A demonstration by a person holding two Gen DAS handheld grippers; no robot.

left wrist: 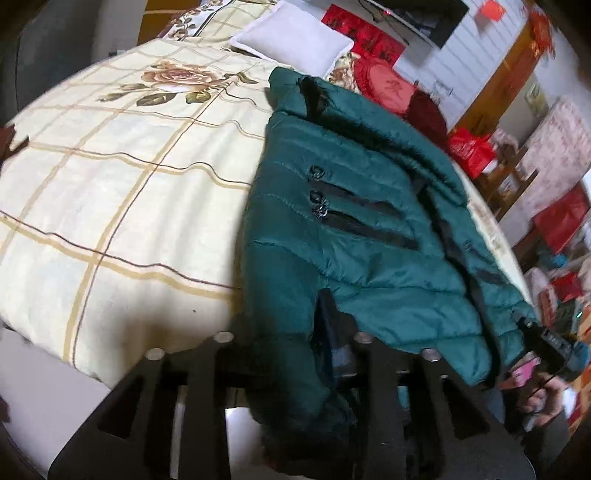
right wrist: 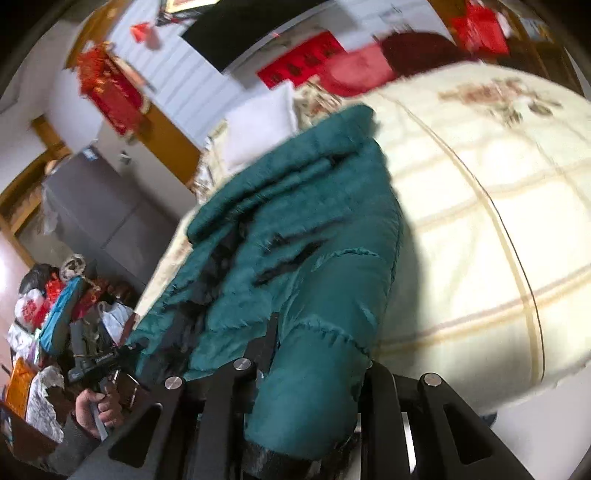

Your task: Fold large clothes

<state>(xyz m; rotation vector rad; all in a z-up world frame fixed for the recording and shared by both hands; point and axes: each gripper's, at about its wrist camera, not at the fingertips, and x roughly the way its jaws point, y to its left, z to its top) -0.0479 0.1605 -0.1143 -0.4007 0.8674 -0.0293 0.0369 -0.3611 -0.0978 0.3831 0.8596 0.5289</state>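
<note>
Gripping the near hem of a green puffer jacket, the left tool is clamped on a sleeve or corner that hangs down between its fingers, and the right tool is likewise closed on a thick padded fold at the near edge. The jacket lies along the bed, on the right side of its checked floral quilt in the left view, collar toward the far end near a white pillow, zipped pockets facing up. By my judgement a fold is being carried or set. The slippery, puffy fabric could slide out of either tool if the lift is quick, and uneven pulling between the two tools would skew the fold or drag the jacket off the bed's near edge. Heavy blur in the right view suggests fast motion, which raises that risk.
</note>
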